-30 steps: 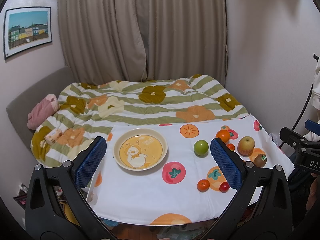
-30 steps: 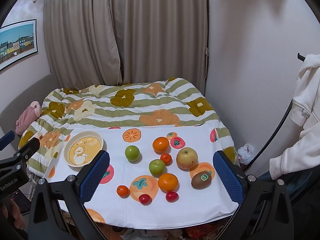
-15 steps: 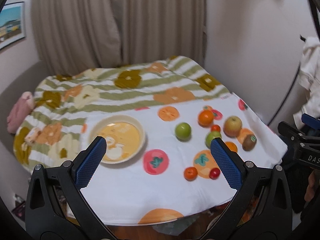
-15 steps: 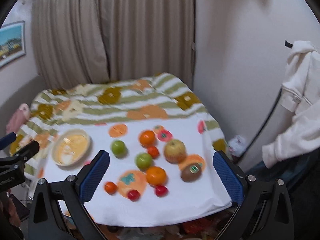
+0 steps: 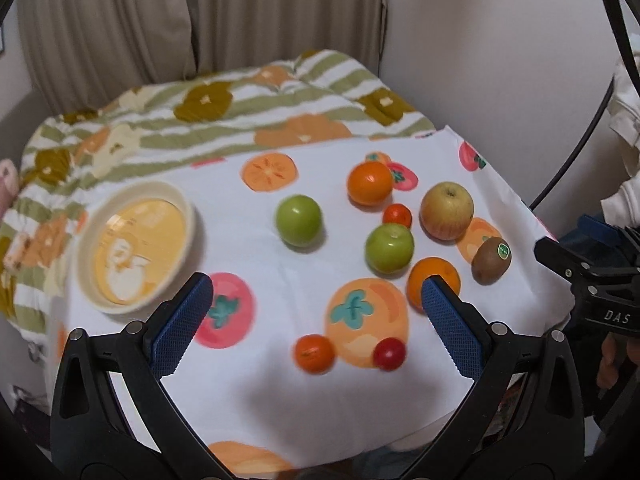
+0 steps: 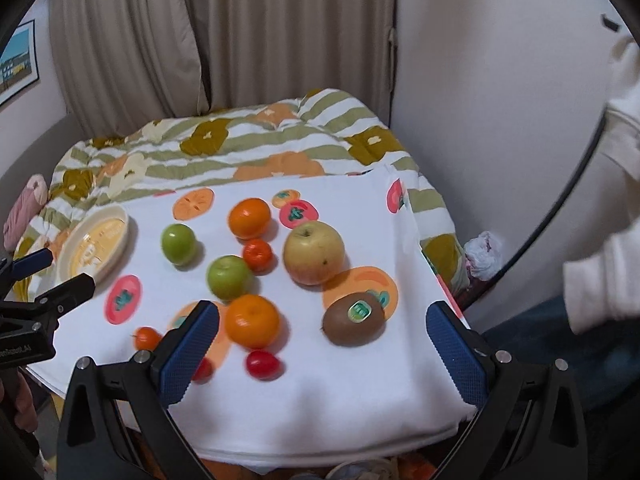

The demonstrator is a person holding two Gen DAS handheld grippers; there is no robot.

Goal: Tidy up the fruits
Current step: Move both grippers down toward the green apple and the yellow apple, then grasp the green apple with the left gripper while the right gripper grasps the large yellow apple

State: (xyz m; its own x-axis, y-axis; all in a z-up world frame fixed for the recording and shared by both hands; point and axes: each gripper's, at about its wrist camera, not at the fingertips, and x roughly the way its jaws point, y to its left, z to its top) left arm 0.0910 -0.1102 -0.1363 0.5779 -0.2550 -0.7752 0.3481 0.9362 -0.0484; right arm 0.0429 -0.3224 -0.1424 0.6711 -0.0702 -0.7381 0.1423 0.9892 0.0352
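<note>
Between the wide-spread, empty fingers of the right gripper lie an orange, a cherry tomato and the kiwi, with the apple and green apples beyond. Left of the left gripper, whose fingers are equally wide and empty, the bowl holds no fruit. Sorting looks not yet begun: every fruit sits loose on the surface.

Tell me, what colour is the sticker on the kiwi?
Green, on the brown kiwi. The right wrist view shows it best.
</note>
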